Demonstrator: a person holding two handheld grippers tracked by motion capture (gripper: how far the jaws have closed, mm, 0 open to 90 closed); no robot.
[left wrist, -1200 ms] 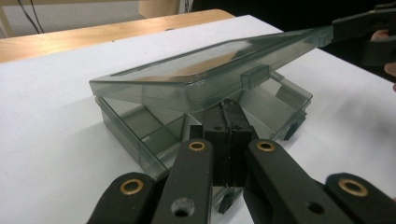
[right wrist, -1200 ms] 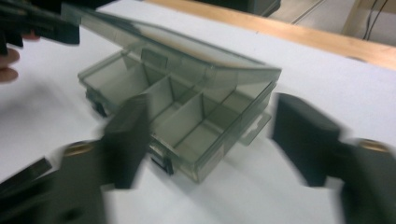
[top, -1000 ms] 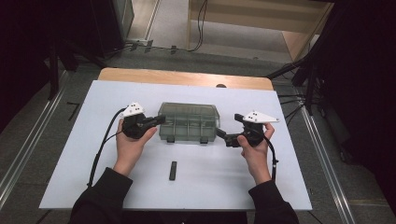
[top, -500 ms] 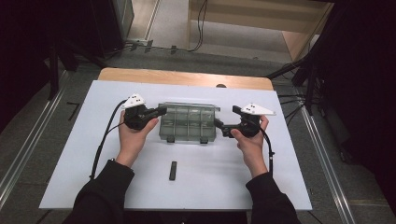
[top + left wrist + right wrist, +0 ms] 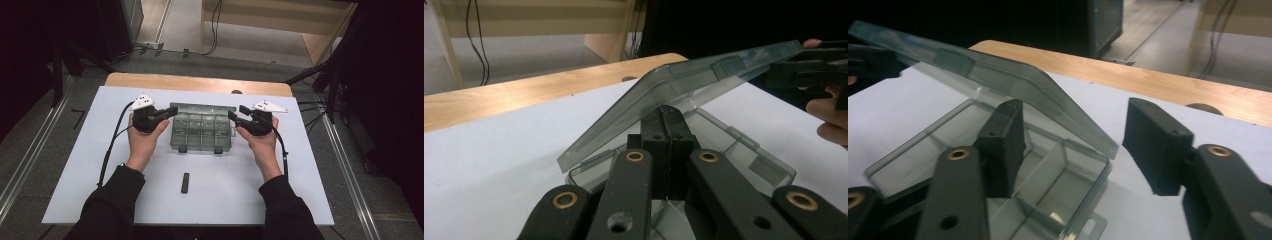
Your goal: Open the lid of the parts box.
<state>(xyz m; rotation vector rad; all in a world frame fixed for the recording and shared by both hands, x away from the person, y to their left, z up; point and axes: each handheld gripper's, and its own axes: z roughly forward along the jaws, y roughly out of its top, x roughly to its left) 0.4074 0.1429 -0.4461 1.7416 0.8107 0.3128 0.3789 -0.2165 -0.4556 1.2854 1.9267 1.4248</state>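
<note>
A clear plastic compartment box sits mid-table with its lid tilted up off the base. My left gripper is at the box's left end. Its jaws are shut together under the raised lid, with nothing pinched between them. My right gripper is at the box's right end. Its jaws have just been closing and still stand apart. One fingertip is under the lid over a compartment, the other is outside, and the lid's corner lies between them untouched.
The box rests on a white table with a wooden strip along its far edge. A small black bar lies nearer the person, in front of the box. Cables trail from both grippers. Dark floor and rails surround the table.
Both hands have slid along the box's ends toward the far side of the table. The right gripper's jaws stand narrower than before.
</note>
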